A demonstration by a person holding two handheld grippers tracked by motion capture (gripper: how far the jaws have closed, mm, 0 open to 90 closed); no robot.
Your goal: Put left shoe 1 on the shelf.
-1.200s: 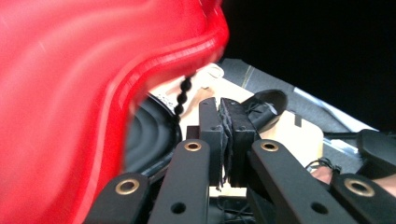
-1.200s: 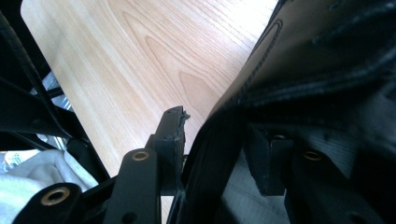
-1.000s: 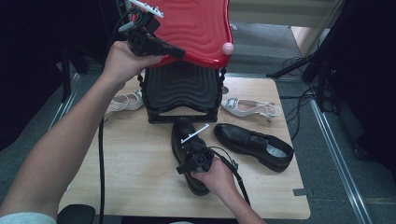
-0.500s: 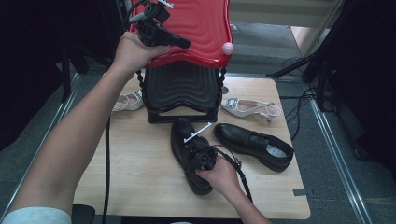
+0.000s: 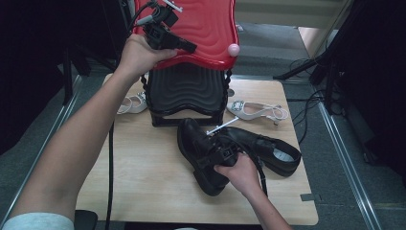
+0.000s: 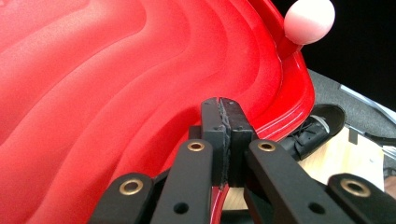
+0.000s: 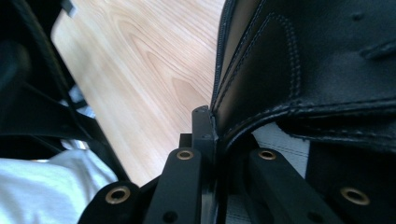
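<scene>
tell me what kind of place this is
Probably a lab or workshop set up for recording, not a home. A small wooden table stands on grey floor, with dark stands and loose cables around it. On it are a red-lidded box and black shoes.

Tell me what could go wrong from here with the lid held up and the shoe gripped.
The left gripper pinches only the thin rim of the raised red lid; if it slips, the lid may drop onto the black bin. The right gripper clamps just the collar edge of the black shoe, so it could twist free when lifted.
</scene>
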